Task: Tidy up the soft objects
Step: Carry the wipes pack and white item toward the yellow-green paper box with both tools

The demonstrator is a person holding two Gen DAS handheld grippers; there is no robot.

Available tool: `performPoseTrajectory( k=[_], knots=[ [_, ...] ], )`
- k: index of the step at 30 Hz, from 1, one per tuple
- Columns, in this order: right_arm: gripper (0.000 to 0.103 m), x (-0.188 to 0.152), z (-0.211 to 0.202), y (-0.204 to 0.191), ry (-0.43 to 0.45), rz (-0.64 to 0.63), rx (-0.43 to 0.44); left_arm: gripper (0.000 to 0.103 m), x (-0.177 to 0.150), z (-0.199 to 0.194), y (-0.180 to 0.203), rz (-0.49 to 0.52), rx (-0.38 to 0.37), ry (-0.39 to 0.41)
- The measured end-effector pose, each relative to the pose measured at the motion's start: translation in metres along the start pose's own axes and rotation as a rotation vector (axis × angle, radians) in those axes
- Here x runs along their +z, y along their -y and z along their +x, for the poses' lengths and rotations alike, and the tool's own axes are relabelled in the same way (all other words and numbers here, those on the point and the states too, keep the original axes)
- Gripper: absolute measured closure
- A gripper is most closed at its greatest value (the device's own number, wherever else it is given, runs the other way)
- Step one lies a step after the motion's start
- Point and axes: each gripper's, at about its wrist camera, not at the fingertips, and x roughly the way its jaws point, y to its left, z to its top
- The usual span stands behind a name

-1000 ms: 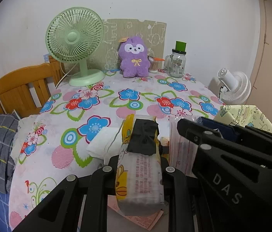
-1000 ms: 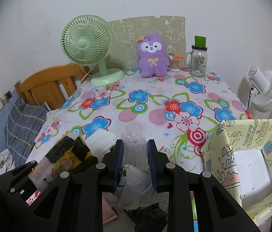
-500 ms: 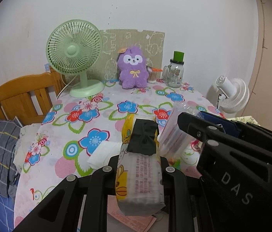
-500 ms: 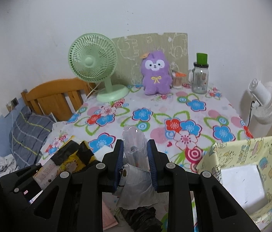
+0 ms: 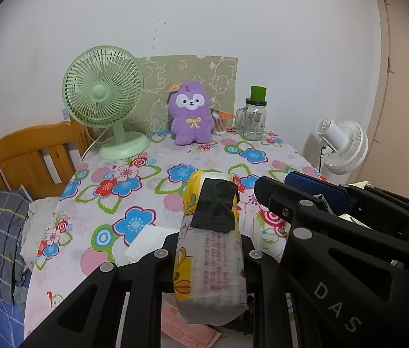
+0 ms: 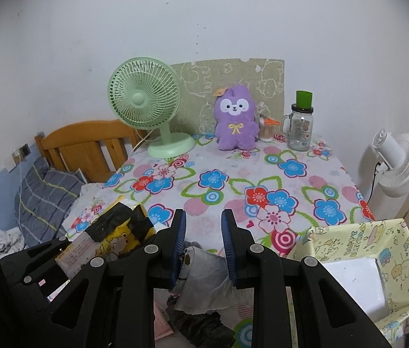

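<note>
My left gripper (image 5: 208, 249) is shut on a yellow and white tissue pack (image 5: 211, 246) with black tape on its top, held above the near table edge. The pack also shows in the right wrist view (image 6: 108, 239). My right gripper (image 6: 203, 226) is open with nothing between its blue pads (image 6: 229, 240). It shows at the right of the left wrist view (image 5: 306, 203). A crumpled white plastic bag (image 6: 204, 284) lies just below its fingers. A folded white cloth (image 5: 146, 239) lies on the floral tablecloth (image 5: 146, 179). A yellow cartoon-print box (image 6: 369, 269) stands at the near right.
At the table's back stand a green desk fan (image 6: 152, 110), a purple plush toy (image 6: 234, 119), a jar with a green lid (image 6: 301, 127) and a cup of swabs (image 6: 266, 130). A white fan (image 6: 396, 165) stands right of the table. A wooden headboard (image 6: 88, 142) is at the left.
My right gripper has opened and let go of the clear plastic packet it held. Both grippers have risen and drawn back from the table. The left still holds the tissue pack.
</note>
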Motion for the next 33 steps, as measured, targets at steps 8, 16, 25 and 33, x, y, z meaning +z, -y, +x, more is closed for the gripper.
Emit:
performPoseTrajectory(
  k=[8, 16, 25, 33],
  knots=[
    [0.075, 0.005, -0.02, 0.017, 0.029, 0.006, -0.018, 0.084, 0.009, -0.007, 0.02, 0.02, -0.014, 0.022],
    [0.075, 0.012, -0.041, 0.041, 0.062, 0.01, -0.054, 0.084, 0.021, -0.014, 0.045, 0.038, -0.038, 0.046],
    [0.075, 0.012, -0.053, 0.072, 0.068, 0.032, -0.098, 0.084, 0.026, -0.009, 0.078, 0.064, -0.071, 0.045],
    [0.075, 0.005, -0.056, 0.104, 0.051, 0.057, -0.138, 0.084, 0.027, 0.002, 0.109, 0.092, -0.097, 0.037]
  ],
)
